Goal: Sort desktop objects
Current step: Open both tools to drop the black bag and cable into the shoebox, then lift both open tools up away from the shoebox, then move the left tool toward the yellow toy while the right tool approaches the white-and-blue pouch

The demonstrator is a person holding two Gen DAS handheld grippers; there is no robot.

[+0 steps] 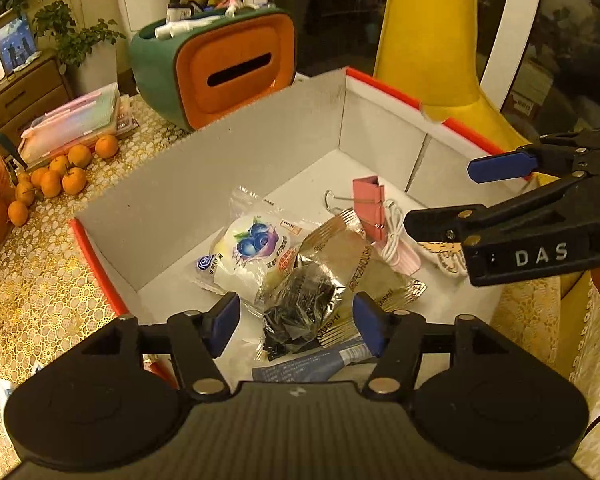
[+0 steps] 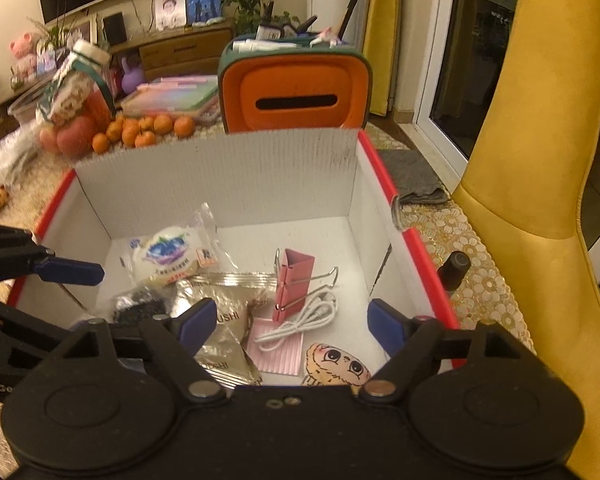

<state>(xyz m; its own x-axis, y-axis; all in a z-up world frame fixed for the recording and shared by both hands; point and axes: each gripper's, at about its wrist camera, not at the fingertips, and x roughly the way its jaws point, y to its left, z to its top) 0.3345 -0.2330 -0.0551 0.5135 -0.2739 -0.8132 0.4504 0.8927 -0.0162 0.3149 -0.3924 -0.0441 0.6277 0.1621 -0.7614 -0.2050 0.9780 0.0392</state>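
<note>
The silver foil snack packet (image 1: 356,264) carries the letters "USHI" along its edge, and the arm of the right gripper (image 2: 288,322) bears the white letters "DAS" in the left wrist view. The rest of the print on the packets is too small to read.

All the sorted things lie inside a white cardboard box with a red outer skin (image 1: 204,184), which stands on the lace-patterned tabletop (image 1: 32,280). In the box, from left to right, lie a clear packet with blueberry artwork (image 1: 248,252), a crumpled clear bag of dark bits (image 1: 300,304), the foil packet, a pink binder clip (image 1: 370,208), a coiled white cable (image 2: 312,316) on a pink ribbed card (image 2: 278,350), and a cartoon-face sticker (image 2: 336,362) at the near right.

The left gripper (image 1: 296,322) hangs over the near left of the box, its blue pads apart and touching nothing, the dark bag and foil packet just below the gap. The right gripper's pads stand wide apart over the cable and pink card, empty.

Beyond the box stands an orange and green tissue holder (image 2: 296,92) with pens and tubes on top.
</note>
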